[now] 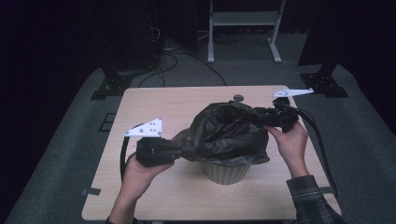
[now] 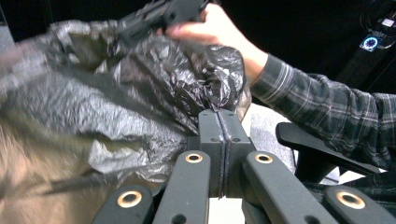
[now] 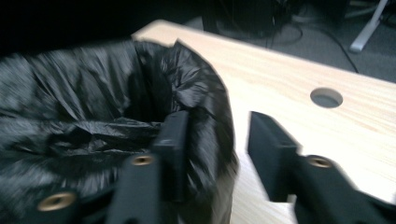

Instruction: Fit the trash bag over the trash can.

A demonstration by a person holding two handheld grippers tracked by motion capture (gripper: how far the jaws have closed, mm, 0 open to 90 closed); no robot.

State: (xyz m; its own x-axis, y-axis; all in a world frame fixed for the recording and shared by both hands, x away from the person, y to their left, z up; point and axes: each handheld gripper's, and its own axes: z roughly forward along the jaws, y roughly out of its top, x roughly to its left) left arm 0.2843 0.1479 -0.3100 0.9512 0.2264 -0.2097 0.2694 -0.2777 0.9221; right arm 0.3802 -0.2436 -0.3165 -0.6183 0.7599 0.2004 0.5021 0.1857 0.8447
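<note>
My left gripper [image 2: 223, 116] is clamped shut on the black bag [image 1: 229, 133] draped over the bin [image 1: 226, 171]. My right gripper [image 3: 217, 135] stands apart, one jaw inside the bag's rim. Risk: pulling left may tear the film or tip the bin.

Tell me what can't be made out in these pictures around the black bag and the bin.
- Inside of the bin: high view, covered by the black bag draped over it.
- Whether the shut left gripper pinches any film: left gripper view, jaw tips sit against dark crumpled plastic.
- Bag folds: right gripper view, blurred, around the right gripper.
- Small round thing behind the bag: high view, too small to tell.
</note>
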